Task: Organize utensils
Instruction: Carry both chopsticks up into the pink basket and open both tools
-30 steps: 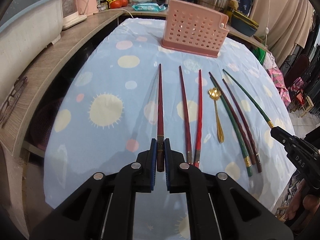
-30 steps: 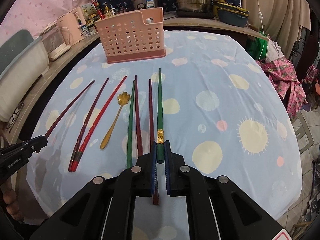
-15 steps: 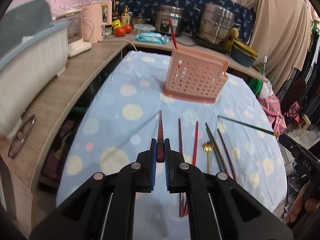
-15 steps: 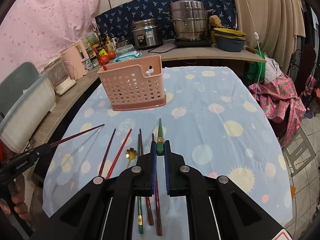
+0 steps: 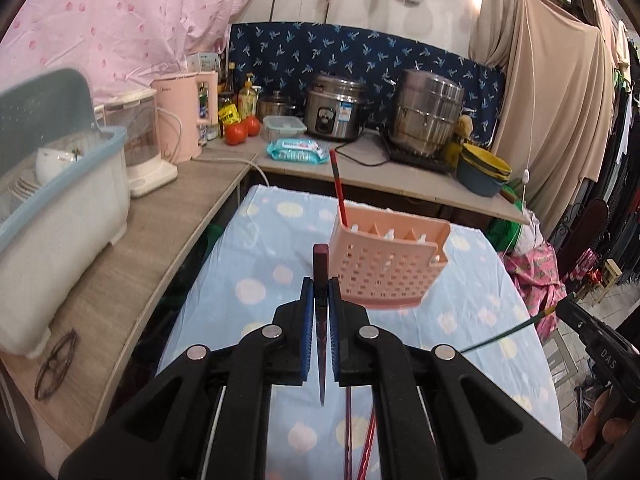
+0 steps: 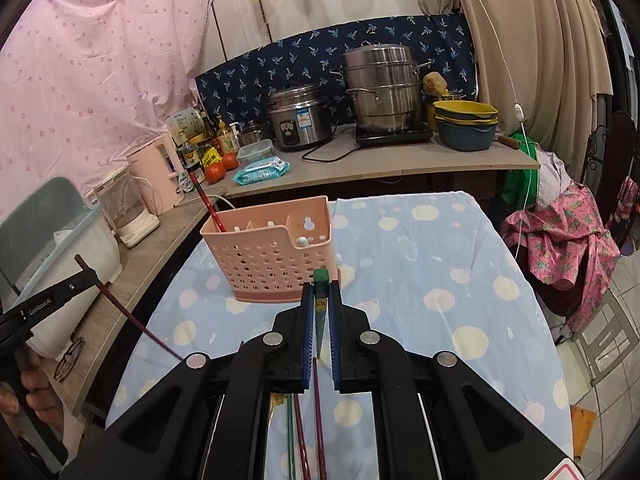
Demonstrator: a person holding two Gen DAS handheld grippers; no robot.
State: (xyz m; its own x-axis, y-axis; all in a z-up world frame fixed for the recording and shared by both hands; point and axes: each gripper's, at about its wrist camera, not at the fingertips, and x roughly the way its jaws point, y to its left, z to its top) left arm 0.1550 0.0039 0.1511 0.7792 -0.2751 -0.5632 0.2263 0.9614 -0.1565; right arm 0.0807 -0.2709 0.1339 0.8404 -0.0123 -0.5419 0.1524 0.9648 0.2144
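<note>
Left gripper [image 5: 320, 300] fingers clamped a dark red chopstick [image 5: 320, 258], right gripper [image 6: 321, 300] fingers clamped a green chopstick [image 6: 320, 276], pink basket [image 6: 268, 264] ahead.

Legible text check, both wrist views.

Right gripper [image 5: 576, 314], seen at the right edge of the left wrist view: white letters "DAS" are showing on its black finger body; anything further along is running out of frame.

Left gripper [image 6: 86, 276], seen at the left edge of the right wrist view: small white lettering reading "GenRobot.AI" is running along its black arm.

Pink kettle [image 5: 188, 114], rice cooker [image 6: 298, 118], wet-wipes pack [image 6: 261, 171], bottles [image 6: 224, 138]: labels are showing print, but all of it is staying too small to read.
</note>
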